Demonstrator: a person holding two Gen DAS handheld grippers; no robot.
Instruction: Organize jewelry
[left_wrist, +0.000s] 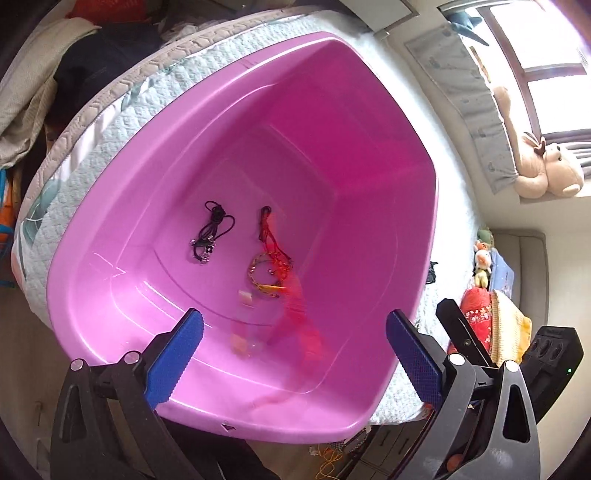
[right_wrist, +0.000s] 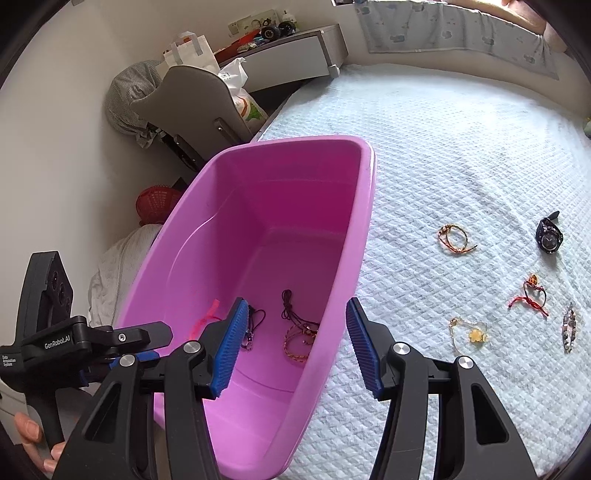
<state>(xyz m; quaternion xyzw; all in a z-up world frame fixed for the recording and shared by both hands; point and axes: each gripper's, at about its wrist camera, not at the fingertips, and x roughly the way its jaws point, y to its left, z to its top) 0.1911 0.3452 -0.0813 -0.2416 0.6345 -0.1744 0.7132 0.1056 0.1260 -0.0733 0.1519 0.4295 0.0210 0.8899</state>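
Left gripper (left_wrist: 293, 338): Your blue pads are spread as wide as they go, right over the pink tub (left_wrist: 369, 110). Nothing is pinched. A red string piece (left_wrist: 295, 317) shows as a blur between them, and it looks like it is falling in.

Right gripper (right_wrist: 297, 349): Your pads are partly apart and empty. The tub's side wall sits between them, but they do not press on it.

In the tub: a black cord bracelet (left_wrist: 210, 232) and a red and gold braided bracelet (left_wrist: 267, 266) lie on the floor, near each other.

On the bed cover (right_wrist: 424, 155), near to far: a gold chain with a yellow flower (right_wrist: 469, 334), a silver link bracelet (right_wrist: 569, 328), a red string bracelet (right_wrist: 532, 295), an orange braided bracelet (right_wrist: 452, 240), a dark wristwatch (right_wrist: 549, 236).

How they handle: These look light, floppy and thin. I think the chain is the easiest to break. Pinch where the strands bunch up, or at the flower. The watch is stiffer and heavier, so grab it by the strap.
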